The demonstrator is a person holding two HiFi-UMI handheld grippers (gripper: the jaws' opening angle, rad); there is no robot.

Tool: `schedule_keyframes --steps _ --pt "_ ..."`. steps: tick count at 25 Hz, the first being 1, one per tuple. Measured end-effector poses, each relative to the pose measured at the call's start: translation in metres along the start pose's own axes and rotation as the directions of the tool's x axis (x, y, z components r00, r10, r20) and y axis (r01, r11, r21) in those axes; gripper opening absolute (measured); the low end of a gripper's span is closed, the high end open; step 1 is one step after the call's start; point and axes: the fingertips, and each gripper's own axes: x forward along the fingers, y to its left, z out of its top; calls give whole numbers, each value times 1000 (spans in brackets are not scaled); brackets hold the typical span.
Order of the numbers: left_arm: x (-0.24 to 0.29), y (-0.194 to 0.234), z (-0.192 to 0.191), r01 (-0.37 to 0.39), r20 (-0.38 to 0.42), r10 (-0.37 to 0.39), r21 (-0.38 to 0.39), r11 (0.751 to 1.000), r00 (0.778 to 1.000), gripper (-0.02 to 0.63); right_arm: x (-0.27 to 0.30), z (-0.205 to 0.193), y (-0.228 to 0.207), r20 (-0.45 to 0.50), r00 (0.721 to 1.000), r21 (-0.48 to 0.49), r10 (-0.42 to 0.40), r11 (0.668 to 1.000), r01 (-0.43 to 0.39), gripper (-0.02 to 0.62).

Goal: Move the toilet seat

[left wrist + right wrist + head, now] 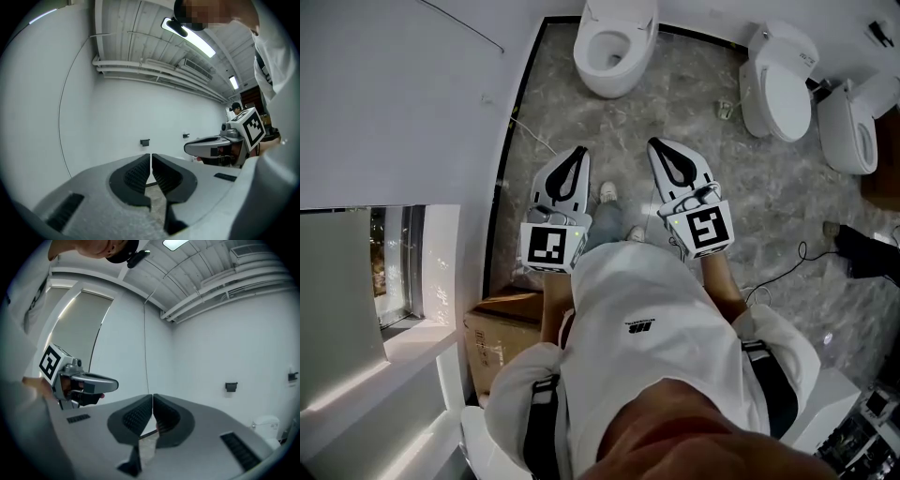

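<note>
Above the grey marbled floor point(694, 94), the white left gripper point(577, 157) and right gripper point(664, 148) are closed and empty, well apart from the white ceramic toilet point(614, 47), its seat not yet touched.

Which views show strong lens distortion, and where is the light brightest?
Both gripper views: strong fisheye, round frame with black corners. Left gripper view: the ceiling lamp glares brightest. Right gripper view: a ceiling light is cut off at the top edge. Head view: milder bending, the floor evenly lit.
</note>
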Motion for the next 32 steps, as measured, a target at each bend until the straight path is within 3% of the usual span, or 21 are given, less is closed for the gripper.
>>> schedule_keyframes --steps 17,32 --pt "83 82 -3 11 6 -11 0 1000 1000 35 96 -6 -52 -39 999 -24 -33 999 32 31" --pt "145 171 -22 51 -6 -52 -22 998 999 35 201 -10 -67 -62 996 -21 -69 997 68 31"
